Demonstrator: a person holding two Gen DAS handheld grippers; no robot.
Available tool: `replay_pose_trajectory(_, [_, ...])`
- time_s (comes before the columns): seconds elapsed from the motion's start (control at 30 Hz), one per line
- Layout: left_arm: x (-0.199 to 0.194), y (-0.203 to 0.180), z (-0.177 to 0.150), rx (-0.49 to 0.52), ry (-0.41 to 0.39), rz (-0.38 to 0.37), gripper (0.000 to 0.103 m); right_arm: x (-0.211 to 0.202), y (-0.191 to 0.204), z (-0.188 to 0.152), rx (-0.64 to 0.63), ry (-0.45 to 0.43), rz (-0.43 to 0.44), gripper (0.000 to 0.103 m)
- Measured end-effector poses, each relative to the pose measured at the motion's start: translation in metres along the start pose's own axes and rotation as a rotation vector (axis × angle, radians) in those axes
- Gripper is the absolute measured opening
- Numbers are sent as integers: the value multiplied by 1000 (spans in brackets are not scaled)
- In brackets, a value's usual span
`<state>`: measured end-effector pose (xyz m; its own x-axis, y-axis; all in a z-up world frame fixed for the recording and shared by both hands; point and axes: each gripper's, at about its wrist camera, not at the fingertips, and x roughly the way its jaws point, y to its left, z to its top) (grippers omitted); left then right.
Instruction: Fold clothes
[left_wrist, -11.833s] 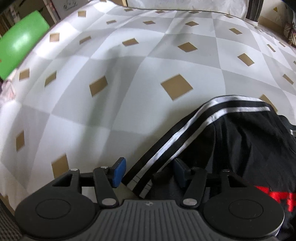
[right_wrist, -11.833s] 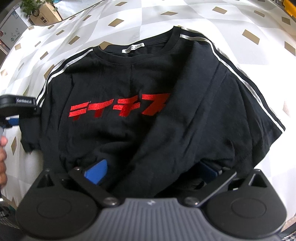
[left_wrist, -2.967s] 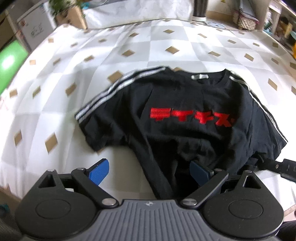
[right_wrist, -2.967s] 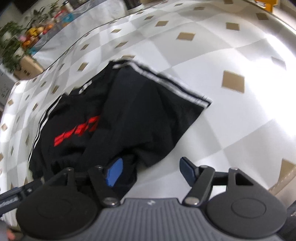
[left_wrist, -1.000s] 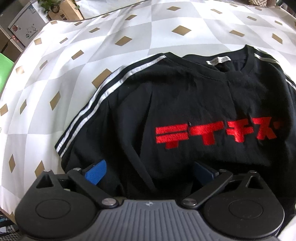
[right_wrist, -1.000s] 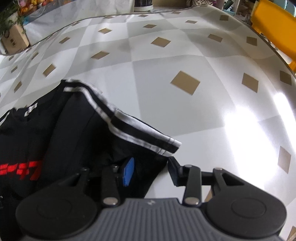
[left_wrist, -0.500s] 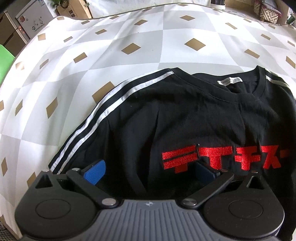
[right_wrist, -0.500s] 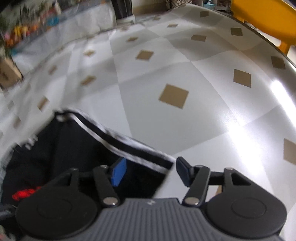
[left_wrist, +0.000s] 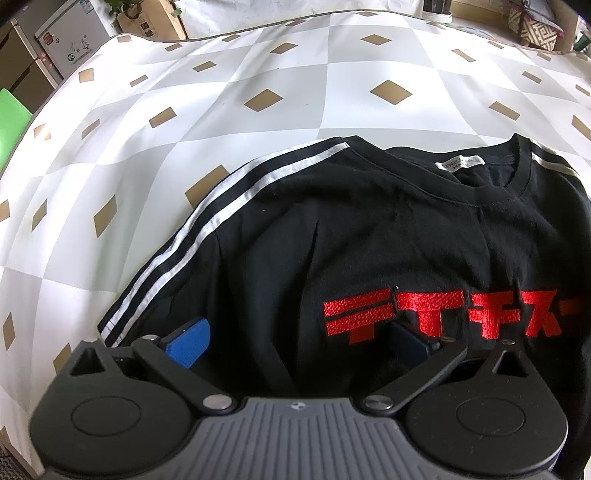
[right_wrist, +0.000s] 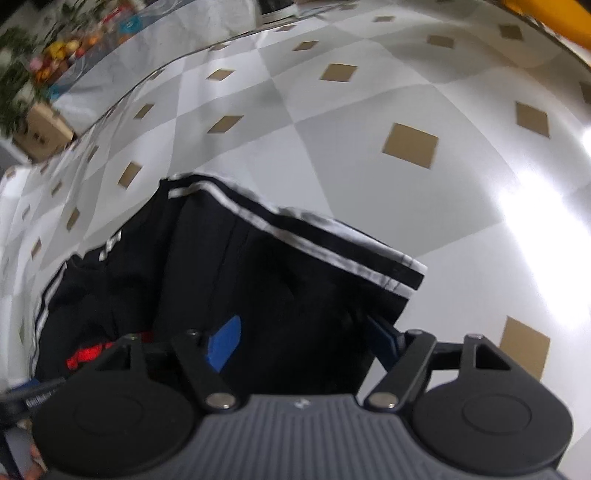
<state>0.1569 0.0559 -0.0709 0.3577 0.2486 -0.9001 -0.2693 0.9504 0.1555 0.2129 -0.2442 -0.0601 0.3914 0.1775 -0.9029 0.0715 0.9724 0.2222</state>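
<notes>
Black T-shirt (left_wrist: 369, 236) lying face up on the checked surface (left_wrist: 258, 66), its red lettering (left_wrist: 443, 314) toward the viewer. Left claw (left_wrist: 295, 339) stands open over the cloth beside the lettering; right claw (right_wrist: 303, 339), jaws just opened and gripping nothing, spans the striped right sleeve (right_wrist: 332, 251). The fabric is probably light, limp and crease-prone, best pinched at a sleeve hem or shoulder seam.

Black T-shirt (left_wrist: 369, 236) with red lettering, white-striped sleeves, lying rumpled, face up on checked cloth (left_wrist: 258, 74)
</notes>
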Motion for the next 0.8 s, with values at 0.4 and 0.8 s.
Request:
replay_pose_trajectory(0.4, [7, 5, 5, -24, -4, -35, 103, 5, 28, -7, -239, -68, -147, 38])
replay_pose_trajectory(0.8, [15, 1, 21, 14, -42, -32, 103, 11, -2, 16, -119, -141, -223, 38])
